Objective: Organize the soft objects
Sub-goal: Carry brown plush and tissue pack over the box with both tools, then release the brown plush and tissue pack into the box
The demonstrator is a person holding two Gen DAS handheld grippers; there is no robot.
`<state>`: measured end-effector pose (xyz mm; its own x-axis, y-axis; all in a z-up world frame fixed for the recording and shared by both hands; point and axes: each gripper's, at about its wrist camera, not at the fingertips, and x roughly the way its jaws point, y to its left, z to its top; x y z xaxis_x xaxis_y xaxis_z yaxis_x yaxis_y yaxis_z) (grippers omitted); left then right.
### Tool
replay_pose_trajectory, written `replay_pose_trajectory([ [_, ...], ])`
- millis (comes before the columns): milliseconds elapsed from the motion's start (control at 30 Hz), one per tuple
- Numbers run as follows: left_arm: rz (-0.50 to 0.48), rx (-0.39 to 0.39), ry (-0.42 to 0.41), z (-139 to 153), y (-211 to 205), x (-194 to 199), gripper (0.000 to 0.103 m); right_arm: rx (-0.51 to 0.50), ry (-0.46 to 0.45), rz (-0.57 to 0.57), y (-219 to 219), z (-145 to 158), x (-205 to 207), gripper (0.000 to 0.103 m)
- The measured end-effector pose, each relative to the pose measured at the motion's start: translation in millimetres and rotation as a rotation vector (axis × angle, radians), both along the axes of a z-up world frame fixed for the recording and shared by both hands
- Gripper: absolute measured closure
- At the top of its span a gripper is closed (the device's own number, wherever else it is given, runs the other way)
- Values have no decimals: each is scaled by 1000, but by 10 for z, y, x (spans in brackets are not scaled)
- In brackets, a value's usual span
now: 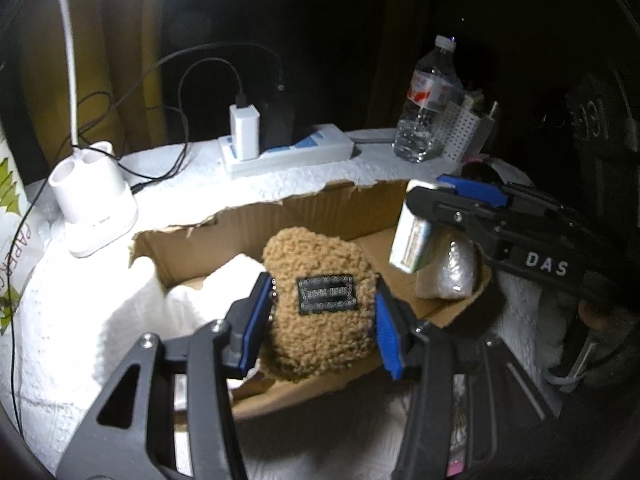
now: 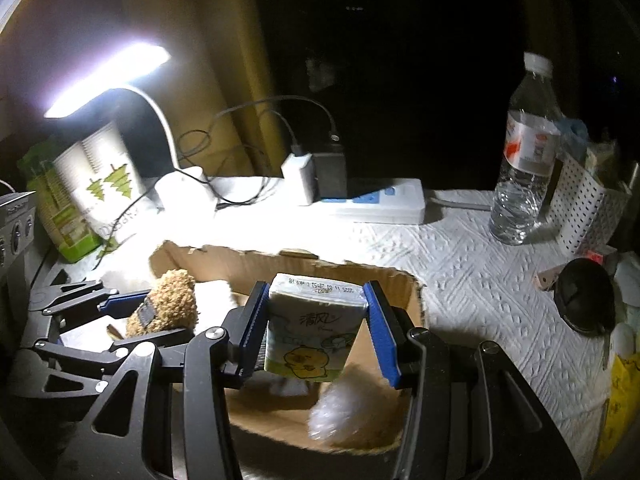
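Observation:
My left gripper (image 1: 320, 320) is shut on a tan fuzzy pouch (image 1: 320, 280) with a dark label, held over the open cardboard box (image 1: 248, 220). My right gripper (image 2: 316, 328) is shut on a small tissue pack (image 2: 314, 328) with a yellow cartoon, held over the same box (image 2: 404, 284). In the left wrist view the right gripper (image 1: 440, 196) and tissue pack (image 1: 410, 240) show at the right. In the right wrist view the left gripper (image 2: 132, 316) and pouch (image 2: 168, 304) show at the left. A white fluffy item (image 2: 344, 412) and white cloth (image 1: 216, 280) lie in the box.
A white desk lamp (image 1: 92, 204) stands at the back left, beside a paper bag (image 2: 96, 184). A power strip (image 1: 288, 152) with chargers and cables lies behind the box. A water bottle (image 2: 524, 152) and perforated white basket (image 2: 580, 208) stand at the back right. A black round object (image 2: 584, 300) lies right.

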<state>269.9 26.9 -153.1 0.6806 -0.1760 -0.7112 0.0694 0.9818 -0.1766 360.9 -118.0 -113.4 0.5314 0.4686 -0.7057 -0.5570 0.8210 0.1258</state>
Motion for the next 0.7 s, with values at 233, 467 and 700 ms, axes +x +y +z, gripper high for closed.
replay_pose_trajectory([
  [233, -32, -2, 37, -137, -156, 171, 54, -12, 9, -21, -73, -109, 135, 53],
  [467, -56, -1, 61, -216, -267, 257, 54, -17, 13, -26, -105, -174, 197, 45],
  [700, -72, -4, 79, -235, -316, 293, 53, -3, 0, -44, -191, -124, 218, 37],
])
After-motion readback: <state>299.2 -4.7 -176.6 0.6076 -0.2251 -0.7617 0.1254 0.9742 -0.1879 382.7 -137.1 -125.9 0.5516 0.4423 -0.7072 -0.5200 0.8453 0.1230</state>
